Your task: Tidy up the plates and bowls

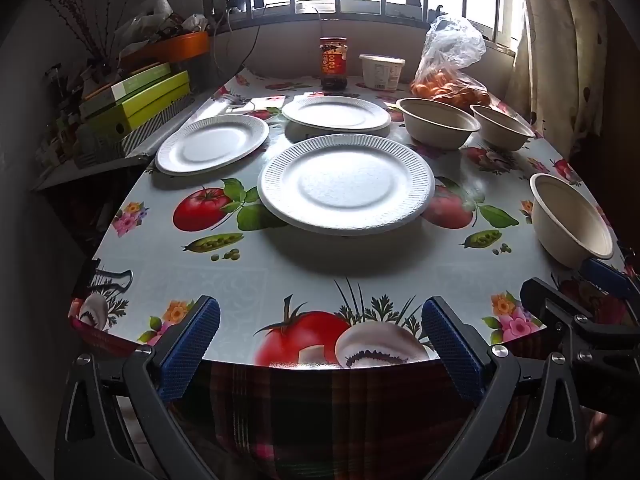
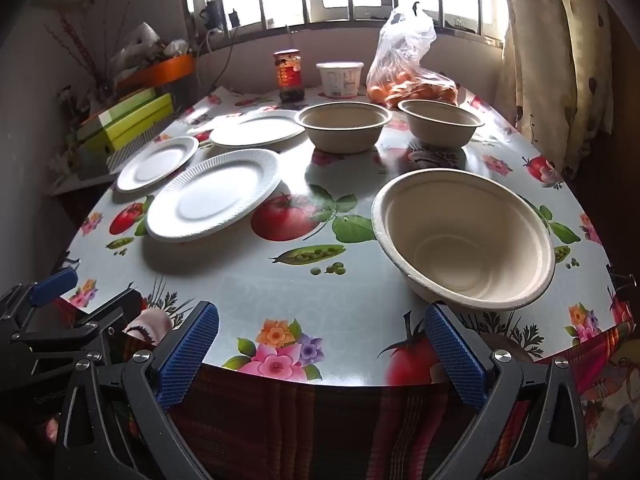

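Two claws, left claw [image 1: 320, 344], right claw [image 2: 322, 346], spread wide, level at table [image 1: 280, 276] edge

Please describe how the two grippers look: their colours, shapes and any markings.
Both the left gripper and the right gripper have black angular plastic arms with silver screws. Their fingers carry blue pads with a fine grid texture. Faint embossed lettering shows on the right gripper's frame, unreadable.
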`<state>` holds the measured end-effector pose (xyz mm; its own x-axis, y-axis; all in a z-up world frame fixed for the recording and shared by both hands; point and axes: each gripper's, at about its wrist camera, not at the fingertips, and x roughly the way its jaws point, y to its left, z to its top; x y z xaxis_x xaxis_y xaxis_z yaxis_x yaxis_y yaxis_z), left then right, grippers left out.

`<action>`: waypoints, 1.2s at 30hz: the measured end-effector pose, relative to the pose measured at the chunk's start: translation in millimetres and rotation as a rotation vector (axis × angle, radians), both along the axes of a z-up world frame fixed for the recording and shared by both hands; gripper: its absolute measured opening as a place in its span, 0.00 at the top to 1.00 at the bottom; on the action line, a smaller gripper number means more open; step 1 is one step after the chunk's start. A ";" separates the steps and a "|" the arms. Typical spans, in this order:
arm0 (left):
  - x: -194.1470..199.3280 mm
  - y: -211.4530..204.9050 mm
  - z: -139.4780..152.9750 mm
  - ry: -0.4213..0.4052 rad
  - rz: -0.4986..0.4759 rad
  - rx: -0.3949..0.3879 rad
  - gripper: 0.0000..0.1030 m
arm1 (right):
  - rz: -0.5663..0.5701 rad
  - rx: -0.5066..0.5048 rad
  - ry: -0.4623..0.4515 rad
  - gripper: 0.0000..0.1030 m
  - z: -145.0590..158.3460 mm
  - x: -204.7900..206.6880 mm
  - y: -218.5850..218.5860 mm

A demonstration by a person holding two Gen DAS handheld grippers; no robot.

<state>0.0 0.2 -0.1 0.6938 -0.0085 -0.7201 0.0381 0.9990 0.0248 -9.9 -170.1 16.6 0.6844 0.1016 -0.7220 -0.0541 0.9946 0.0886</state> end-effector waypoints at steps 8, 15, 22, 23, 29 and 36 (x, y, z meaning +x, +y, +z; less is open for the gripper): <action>0.3 3.8 -1.7 0.017 0.021 0.001 0.01 | 0.013 0.006 0.011 0.00 2.3 5.3 1.9; 7.1 10.0 -11.1 0.046 0.031 -0.016 0.01 | 0.049 -0.026 0.040 0.00 -10.9 7.3 13.1; 11.9 12.2 -20.2 0.086 0.025 -0.021 0.02 | 0.058 -0.038 0.083 0.00 -20.6 14.1 17.1; 13.7 12.5 -21.5 0.096 0.025 -0.024 0.02 | 0.059 -0.039 0.089 0.00 -21.3 15.1 16.9; 19.5 15.0 -30.2 0.143 0.016 -0.055 0.02 | 0.056 -0.042 0.115 0.00 -26.7 20.4 15.9; 24.1 14.8 -34.7 0.151 0.008 -0.048 0.02 | 0.040 -0.058 0.137 0.00 -32.6 25.5 15.3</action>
<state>24.1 15.0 -34.8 0.5778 -0.0406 -0.8152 0.0300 0.9991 -0.0285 15.6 -154.8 -16.1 0.5752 0.0824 -0.8138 -0.0851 0.9955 0.0407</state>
